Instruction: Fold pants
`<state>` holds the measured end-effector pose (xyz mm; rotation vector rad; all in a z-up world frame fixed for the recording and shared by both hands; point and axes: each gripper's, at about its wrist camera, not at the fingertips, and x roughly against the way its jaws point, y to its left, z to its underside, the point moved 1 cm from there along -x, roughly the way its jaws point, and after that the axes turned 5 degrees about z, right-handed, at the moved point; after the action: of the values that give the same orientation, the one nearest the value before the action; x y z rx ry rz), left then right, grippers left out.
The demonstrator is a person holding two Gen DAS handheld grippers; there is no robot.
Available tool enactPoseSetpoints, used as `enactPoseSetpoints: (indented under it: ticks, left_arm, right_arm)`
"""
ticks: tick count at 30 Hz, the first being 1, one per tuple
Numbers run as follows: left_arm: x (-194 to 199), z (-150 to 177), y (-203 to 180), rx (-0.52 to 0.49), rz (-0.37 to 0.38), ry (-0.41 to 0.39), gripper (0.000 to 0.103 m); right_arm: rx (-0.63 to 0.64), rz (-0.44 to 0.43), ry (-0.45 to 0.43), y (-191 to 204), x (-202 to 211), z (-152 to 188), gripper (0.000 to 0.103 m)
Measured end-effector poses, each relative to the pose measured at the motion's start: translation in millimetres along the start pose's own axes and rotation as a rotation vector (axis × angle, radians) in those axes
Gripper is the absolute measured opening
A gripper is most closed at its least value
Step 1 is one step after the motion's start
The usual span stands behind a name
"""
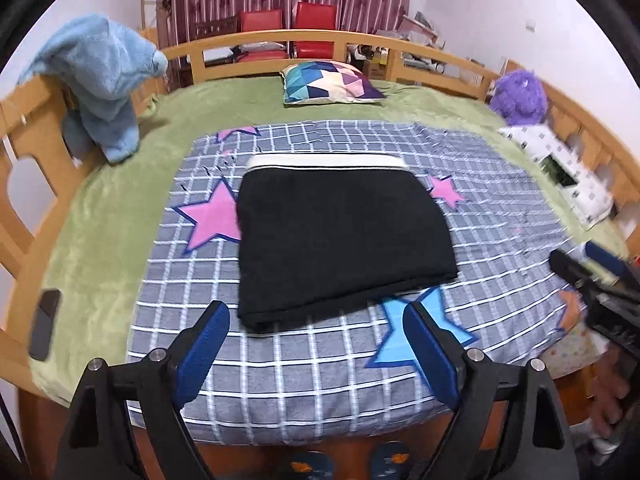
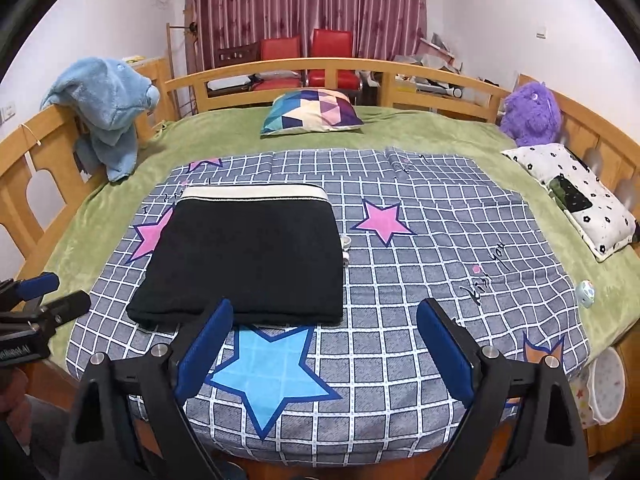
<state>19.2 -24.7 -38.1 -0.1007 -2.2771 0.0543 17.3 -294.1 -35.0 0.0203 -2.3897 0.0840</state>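
Black pants (image 1: pixel 344 240) lie folded into a flat rectangle on the grey checked sheet (image 1: pixel 500 208), white waistband at the far end. They also show in the right wrist view (image 2: pixel 248 260). My left gripper (image 1: pixel 316 320) is open and empty, held just short of the pants' near edge. My right gripper (image 2: pixel 324 320) is open and empty, near the pants' front right corner, over a blue star print. Each gripper shows at the edge of the other's view: the right one (image 1: pixel 588 264) and the left one (image 2: pixel 52 292).
The wooden bed frame (image 1: pixel 36 148) rings a green blanket (image 1: pixel 100 216). A blue plush (image 1: pixel 104 80) hangs at the left rail, a purple plush (image 2: pixel 532 114) sits back right, a patterned pillow (image 2: pixel 312 112) at the head, a white floral pillow (image 2: pixel 580 200) right. A phone (image 1: pixel 44 328) lies left.
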Motion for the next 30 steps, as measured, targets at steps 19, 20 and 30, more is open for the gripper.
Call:
enactPoseSetpoints:
  ticks: [19,20,30]
  left_arm:
    - [10.7,-0.3,4.7,0.030,-0.001,-0.047,0.089]
    - [10.7,-0.3,4.9,0.030,-0.002,-0.048,0.089]
    - [11.6,-0.8,9.8,0.049,0.003,-0.051,0.089]
  right_arm:
    - [-0.006,-0.012,0.033,11.2,1.0,-0.1,0.093]
    - [-0.008,-0.014,0.033,11.8,1.1,-0.2,0.093]
    - [-0.019,-0.019,0.043,15.3,-0.2,0.1,0.093]
